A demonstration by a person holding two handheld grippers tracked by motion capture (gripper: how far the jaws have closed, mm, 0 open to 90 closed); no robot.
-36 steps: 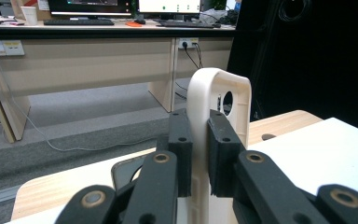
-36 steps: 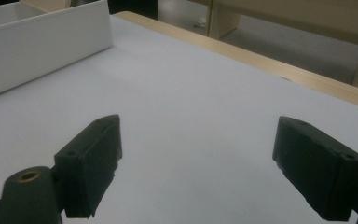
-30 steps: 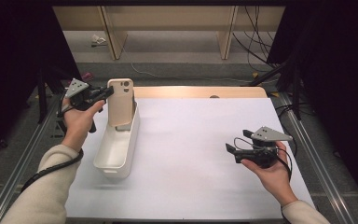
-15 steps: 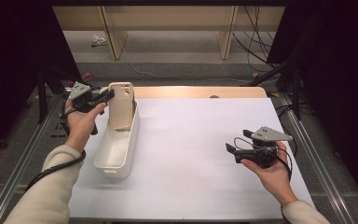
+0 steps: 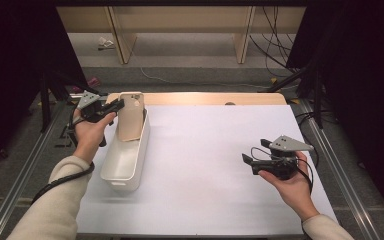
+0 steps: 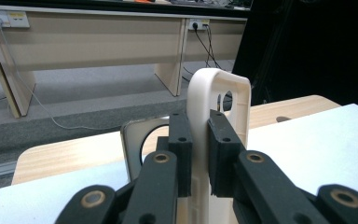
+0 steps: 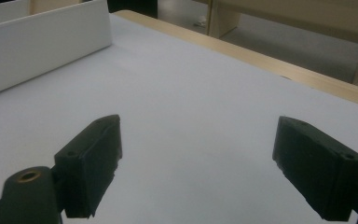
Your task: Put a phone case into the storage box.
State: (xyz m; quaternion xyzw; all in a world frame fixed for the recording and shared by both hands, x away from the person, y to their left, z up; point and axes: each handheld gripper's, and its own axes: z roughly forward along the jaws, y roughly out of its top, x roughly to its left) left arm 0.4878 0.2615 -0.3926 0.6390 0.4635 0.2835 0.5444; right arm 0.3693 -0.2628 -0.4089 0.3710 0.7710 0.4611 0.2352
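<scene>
High view: the left gripper (image 5: 111,109) pinches a cream phone case (image 5: 131,116) upright over the white bin's (image 5: 125,162) far end. Left gripper view: pads clamp its edge. Right gripper view: the right gripper (image 7: 198,165) gapes empty above the white table sheet (image 7: 191,93).

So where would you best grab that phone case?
By a long side edge, as the left tool does: the case stands upright in the bin, thin edge exposed, so two pads can pinch its flat wall from the left.
</scene>
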